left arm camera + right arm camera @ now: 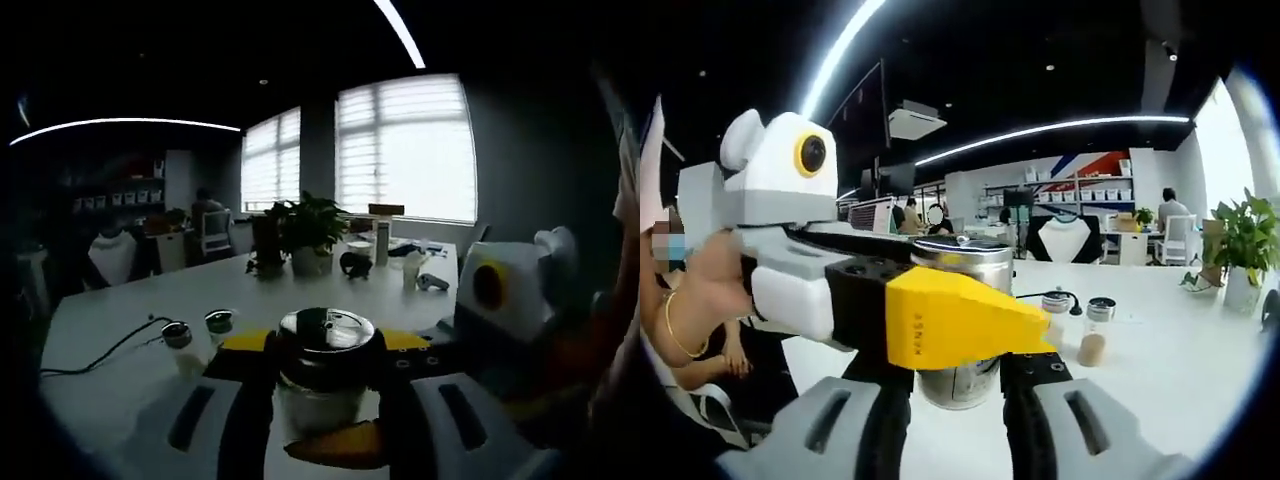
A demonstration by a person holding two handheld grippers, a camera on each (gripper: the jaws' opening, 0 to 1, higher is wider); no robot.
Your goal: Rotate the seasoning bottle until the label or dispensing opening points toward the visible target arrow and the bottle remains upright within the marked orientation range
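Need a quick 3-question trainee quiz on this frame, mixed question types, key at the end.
1. True or false: the seasoning bottle sits between the jaws of the left tongs.
2. How many small jars stand on the table beside the bottle? A) one B) two C) four
3. In the left gripper view, what green thing stands further back on the table, beyond the bottle?

Key: 1 true. 2 B. 3 the potted plant.
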